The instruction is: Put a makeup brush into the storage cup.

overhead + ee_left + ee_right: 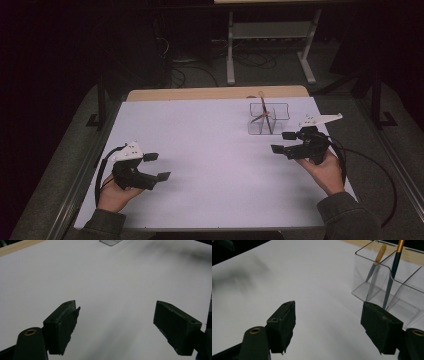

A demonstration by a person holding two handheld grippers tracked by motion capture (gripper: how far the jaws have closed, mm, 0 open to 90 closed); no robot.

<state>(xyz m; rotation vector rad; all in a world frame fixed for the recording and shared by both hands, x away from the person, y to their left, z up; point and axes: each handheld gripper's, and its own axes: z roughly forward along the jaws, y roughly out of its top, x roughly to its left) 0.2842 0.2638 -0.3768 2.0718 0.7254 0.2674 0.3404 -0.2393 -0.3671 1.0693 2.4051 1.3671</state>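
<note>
plainly: brushes wait in the clear organizer, both tongs released

the right tongs point(283, 142) stand spread wide with nothing between the pads, hovering just above the table point(210, 165) at about 4 o'clock from the clear organizer point(269, 119). the left tongs point(157, 166) are likewise released and empty, well apart at 8 o'clock of the sheet.

in the right gripper view two paintbrushes lean inside the organizer at 1 o'clock of the jaws: a blue-handled brush point(390, 277) with a gold ferrule, and a slimmer brush point(375, 261) with a yellowish tip. these look light, thin, stiff and smooth, likely to roll or swivel in a loose pinch. i would take hold on the handle above the rim, squarely across the shaft. the organizer itself looks light and could slide or tip if nudged.

the blue brush's top is cut off by the frame. the organizer's transparent dividers make it hard to tell which compartment holds which brush.
</note>
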